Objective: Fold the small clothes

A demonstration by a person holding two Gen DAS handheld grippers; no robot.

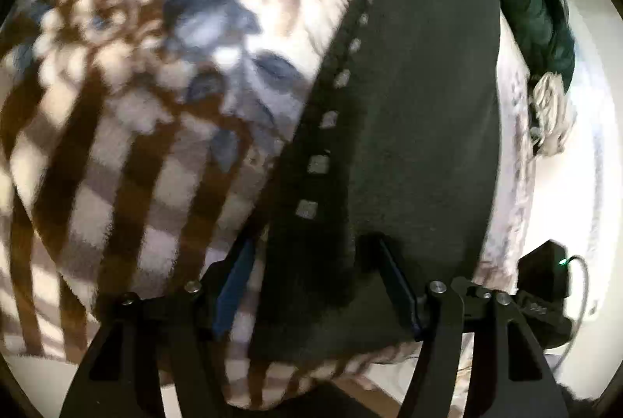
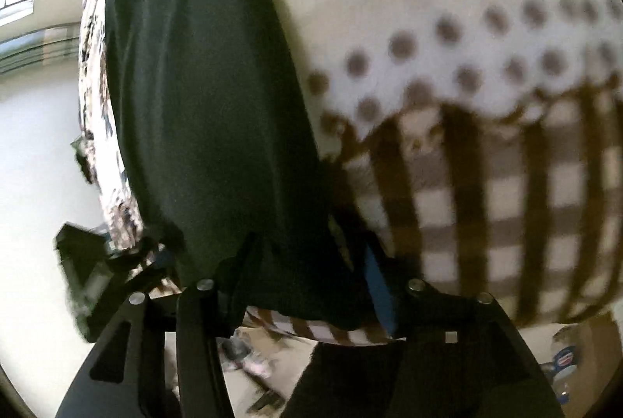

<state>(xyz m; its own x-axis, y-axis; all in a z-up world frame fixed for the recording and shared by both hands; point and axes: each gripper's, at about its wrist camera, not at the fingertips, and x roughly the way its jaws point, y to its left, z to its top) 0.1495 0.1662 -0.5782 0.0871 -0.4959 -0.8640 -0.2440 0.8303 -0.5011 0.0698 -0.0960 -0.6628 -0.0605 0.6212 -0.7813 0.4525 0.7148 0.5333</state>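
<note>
A dark garment (image 1: pixel 409 114) with a row of small pale squares along its left edge lies on a patterned blanket (image 1: pixel 117 153). My left gripper (image 1: pixel 315 285) stands open over the garment's near edge, with the cloth between its blue-padded fingers (image 1: pixel 229 285). In the right wrist view the same dark garment (image 2: pixel 210 114) runs up the frame, and my right gripper (image 2: pixel 307 281) is open around its near end. One blue pad (image 2: pixel 379 285) shows at the right; the left finger is hidden in the cloth. Both views are blurred.
The blanket (image 2: pixel 486 184) has brown checks, dots and blue-grey flowers. A dark green knitted throw (image 1: pixel 537 1) with a pale tassel lies at the far right. The other gripper's body (image 1: pixel 545 278) shows at the right, and also in the right wrist view (image 2: pixel 89 274). Floor clutter (image 2: pixel 249 359) lies below.
</note>
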